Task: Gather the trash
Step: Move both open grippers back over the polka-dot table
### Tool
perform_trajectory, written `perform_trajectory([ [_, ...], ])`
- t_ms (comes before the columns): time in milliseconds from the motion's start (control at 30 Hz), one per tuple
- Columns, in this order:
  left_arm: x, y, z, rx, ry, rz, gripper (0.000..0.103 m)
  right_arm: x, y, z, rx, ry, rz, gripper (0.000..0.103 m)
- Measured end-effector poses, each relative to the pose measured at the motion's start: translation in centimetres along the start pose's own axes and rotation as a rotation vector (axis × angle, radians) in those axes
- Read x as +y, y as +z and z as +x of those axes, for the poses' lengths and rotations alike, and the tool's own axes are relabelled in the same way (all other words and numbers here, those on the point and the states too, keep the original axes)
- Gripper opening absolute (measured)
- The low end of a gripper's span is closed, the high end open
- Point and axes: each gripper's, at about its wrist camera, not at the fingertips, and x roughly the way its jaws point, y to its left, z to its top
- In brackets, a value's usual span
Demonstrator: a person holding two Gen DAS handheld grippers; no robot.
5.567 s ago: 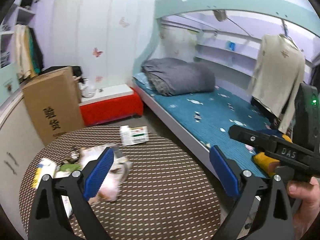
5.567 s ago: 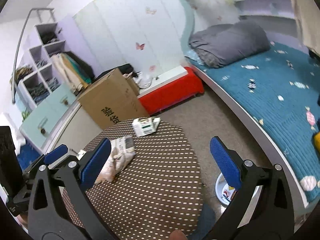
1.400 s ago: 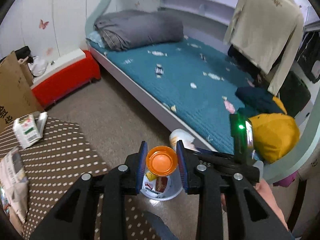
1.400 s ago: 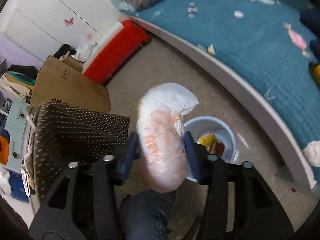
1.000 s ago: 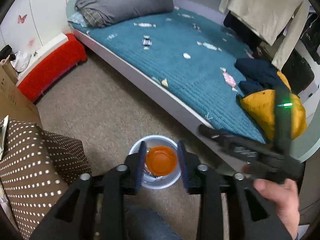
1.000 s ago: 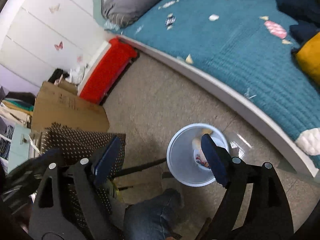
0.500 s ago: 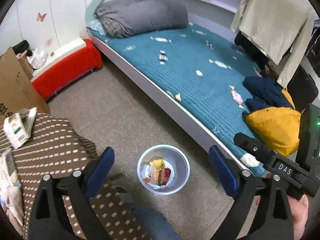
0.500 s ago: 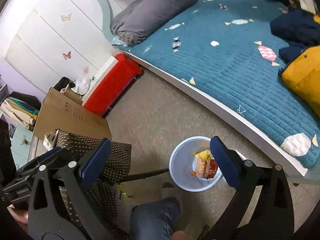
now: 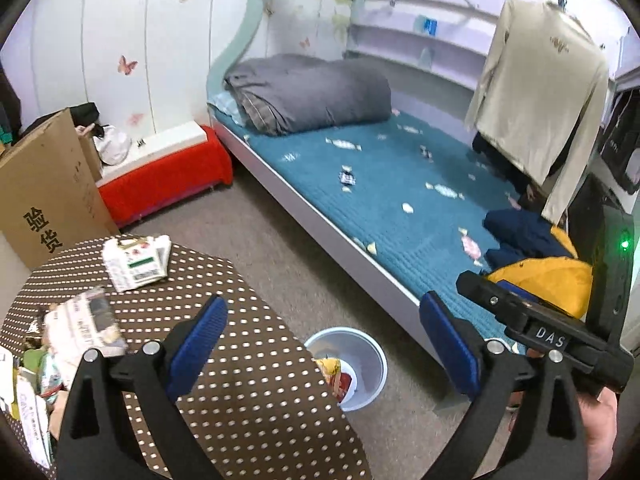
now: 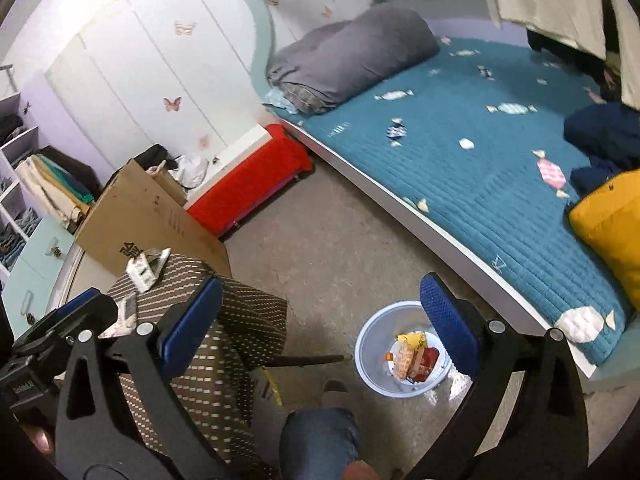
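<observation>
A pale blue bin (image 9: 362, 364) stands on the floor beside the round dotted table (image 9: 240, 400); it also shows in the right wrist view (image 10: 374, 364) with wrappers and a white bag (image 10: 412, 354) inside. My left gripper (image 9: 322, 344) is open and empty above the table's right edge. My right gripper (image 10: 316, 320) is open and empty above the floor left of the bin. On the table lie a green-and-white carton (image 9: 136, 264), a newspaper-like wrapper (image 9: 84, 324) and several packets (image 9: 36, 376) at the left edge.
A blue bed (image 9: 392, 200) with a grey folded quilt (image 9: 308, 96) runs along the right. A red bench (image 9: 168, 180) and a cardboard box (image 9: 44, 192) stand behind the table. The person's knee (image 10: 320, 436) is below the right gripper.
Both grippers let their trash fall into the bin and opened. The left gripper has since lifted and swung left, back over the table; the right has risen slightly.
</observation>
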Motion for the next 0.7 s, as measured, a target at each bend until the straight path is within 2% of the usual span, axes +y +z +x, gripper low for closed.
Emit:
perform_trajectory([
  [400, 3.7, -1.3, -6.2, -0.104, 0.027, -0.040, 0.095, 7.3, 0.1, -2.9, -0.042, 0.056, -0.135, 0.097],
  [700, 7.7, -3.2, -10.0, -0.166, 0.097, -0.106, 0.095, 13.0, -0.9, -3.5, -0.034, 0.116, -0.241, 0.097],
])
